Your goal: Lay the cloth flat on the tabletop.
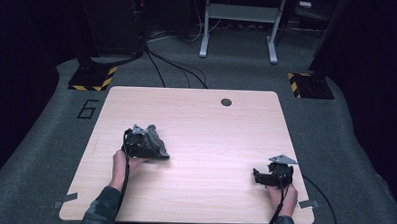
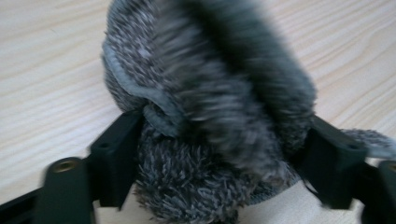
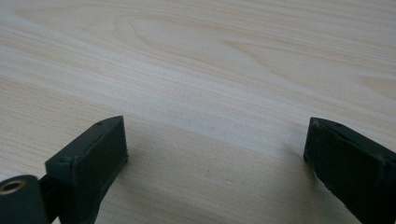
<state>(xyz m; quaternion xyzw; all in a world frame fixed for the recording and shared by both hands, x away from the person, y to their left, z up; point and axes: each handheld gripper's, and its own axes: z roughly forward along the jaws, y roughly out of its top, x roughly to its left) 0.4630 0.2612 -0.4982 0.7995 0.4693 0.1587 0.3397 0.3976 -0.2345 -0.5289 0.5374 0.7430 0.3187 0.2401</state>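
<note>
The table (image 1: 195, 142) is bare pale wood apart from one thing, a grey fuzzy cloth (image 1: 153, 143) bunched on its left half, near the front. The left gripper (image 1: 138, 144) sits at that cloth; in the left gripper view the pile (image 2: 205, 107) bulges between the two black jaws, which stand fairly wide and press its sides, so the grip looks to be on bulk rather than on a pinched fold. That is the likely trouble: soft, springy fleece may slide out if the gripper lifts, or only a loose layer may rise while the rest drags on the wood. The left hand (image 1: 120, 162) lies low behind the tool, forearm coming in from the near edge. The right gripper (image 1: 272, 175) rests well apart at the right front, jaws spread wide over bare wood, holding nothing, its hand (image 1: 283, 197) behind it.
</note>
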